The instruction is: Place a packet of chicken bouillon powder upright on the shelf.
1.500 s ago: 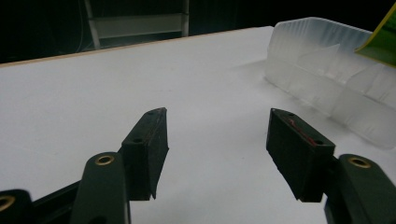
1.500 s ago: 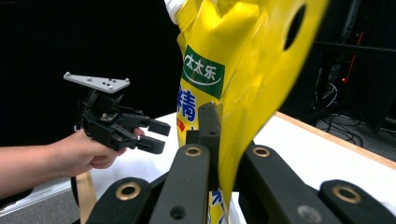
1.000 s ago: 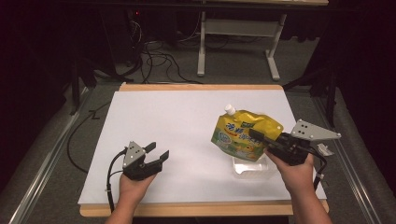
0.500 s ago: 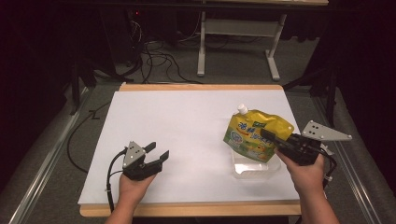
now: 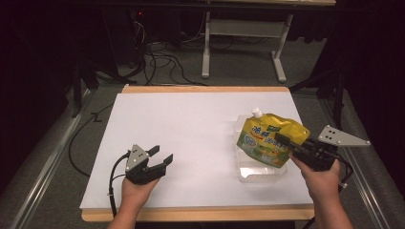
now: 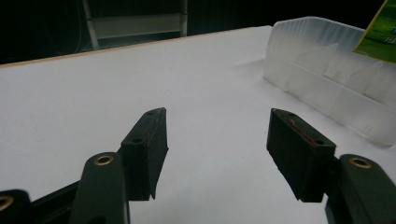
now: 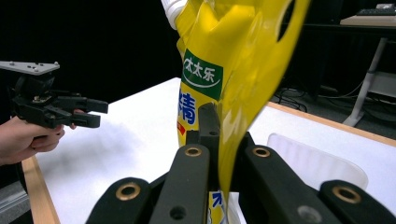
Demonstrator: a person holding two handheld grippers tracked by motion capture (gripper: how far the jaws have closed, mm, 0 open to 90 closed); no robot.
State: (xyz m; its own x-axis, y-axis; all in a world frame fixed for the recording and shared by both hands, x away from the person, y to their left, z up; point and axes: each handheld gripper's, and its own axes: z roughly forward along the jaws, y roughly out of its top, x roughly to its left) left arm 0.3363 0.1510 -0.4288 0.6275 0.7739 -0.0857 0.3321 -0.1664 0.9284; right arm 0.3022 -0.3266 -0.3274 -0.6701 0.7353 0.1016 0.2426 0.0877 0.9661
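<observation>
White table with a wooden rim stands on grey floor in a dark room, cables and a desk frame behind it; the sheet is bare across its whole middle and far side. Clear plastic tray sits near the table's right front edge, and the yellow spout pouch hangs over it, cap up, pinched at its side by the clamped right gripper. Left gripper rests near the table's left front edge, jaws spread wide, holding nothing.
</observation>
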